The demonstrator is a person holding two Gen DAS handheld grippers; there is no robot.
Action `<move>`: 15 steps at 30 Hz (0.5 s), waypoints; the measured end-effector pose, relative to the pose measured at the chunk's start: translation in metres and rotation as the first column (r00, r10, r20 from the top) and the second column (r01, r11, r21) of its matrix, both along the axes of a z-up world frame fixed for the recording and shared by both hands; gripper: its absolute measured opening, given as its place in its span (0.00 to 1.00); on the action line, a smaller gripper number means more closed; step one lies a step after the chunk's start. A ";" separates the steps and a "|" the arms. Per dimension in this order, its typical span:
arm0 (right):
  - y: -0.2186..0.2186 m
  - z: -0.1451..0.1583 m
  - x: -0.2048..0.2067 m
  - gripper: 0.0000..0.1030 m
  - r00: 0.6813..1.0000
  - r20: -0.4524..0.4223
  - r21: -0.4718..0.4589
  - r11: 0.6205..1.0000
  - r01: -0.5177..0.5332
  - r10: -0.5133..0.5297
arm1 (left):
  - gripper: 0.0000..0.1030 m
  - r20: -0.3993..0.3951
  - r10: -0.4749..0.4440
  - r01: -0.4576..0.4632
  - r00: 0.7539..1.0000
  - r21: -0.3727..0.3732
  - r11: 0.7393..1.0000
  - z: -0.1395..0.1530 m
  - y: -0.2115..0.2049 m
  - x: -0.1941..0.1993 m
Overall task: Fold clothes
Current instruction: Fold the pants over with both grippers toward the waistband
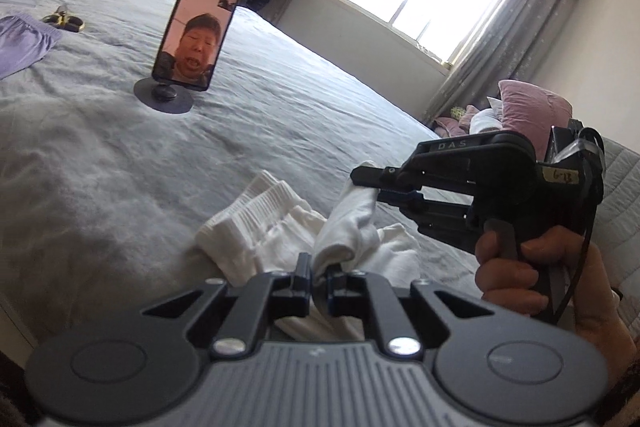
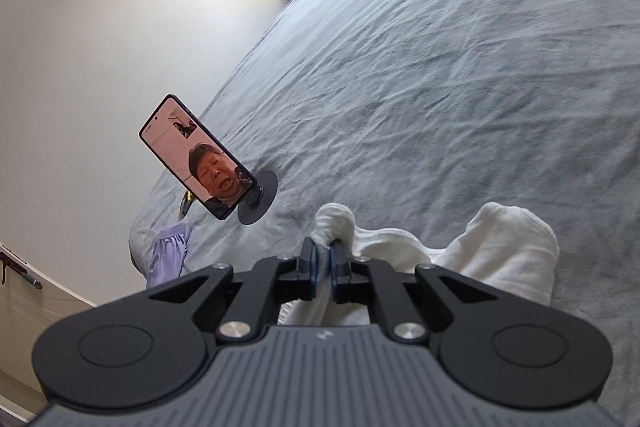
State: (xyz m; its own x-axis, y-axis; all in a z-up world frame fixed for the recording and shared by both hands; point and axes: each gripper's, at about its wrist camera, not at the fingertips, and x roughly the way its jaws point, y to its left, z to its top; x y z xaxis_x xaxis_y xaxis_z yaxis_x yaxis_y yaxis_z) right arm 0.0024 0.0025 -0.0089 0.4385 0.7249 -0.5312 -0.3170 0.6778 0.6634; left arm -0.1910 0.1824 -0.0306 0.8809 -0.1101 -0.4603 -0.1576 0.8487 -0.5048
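On the grey rumpled bed cover (image 1: 280,131), near its near edge, lies a white soft cotton garment with a ribbed elastic waistband (image 1: 256,223), bunched. Left gripper (image 1: 318,277): jaws narrow, clamped on a white fold. Right gripper (image 2: 323,261): jaws narrow too, pinching another bit of the same cloth, lifted slightly off the bed. Two-point hold likely to stretch or flip a layer for a fold; stage unclear. Further in, black phone on a round stand (image 1: 200,27), upright. Lilac cloth (image 1: 24,43) and gold-handled scissors (image 1: 64,21) toward the far left edge.
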 end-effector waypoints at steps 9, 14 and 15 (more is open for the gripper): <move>0.037 -0.011 0.007 0.08 1.000 -0.003 -0.009 1.000 -0.009 0.009 | 0.07 -0.034 0.097 -0.098 0.995 -0.044 0.994 -0.008 0.032 0.003; 0.046 -0.017 0.008 0.13 1.000 0.003 0.007 1.000 -0.007 0.007 | 0.09 -0.052 0.132 -0.134 0.990 -0.045 0.990 -0.013 0.044 0.005; 0.046 -0.017 0.007 0.13 1.000 0.003 0.014 1.000 0.000 0.000 | 0.11 -0.052 0.135 -0.138 0.989 -0.042 0.990 -0.013 0.044 0.004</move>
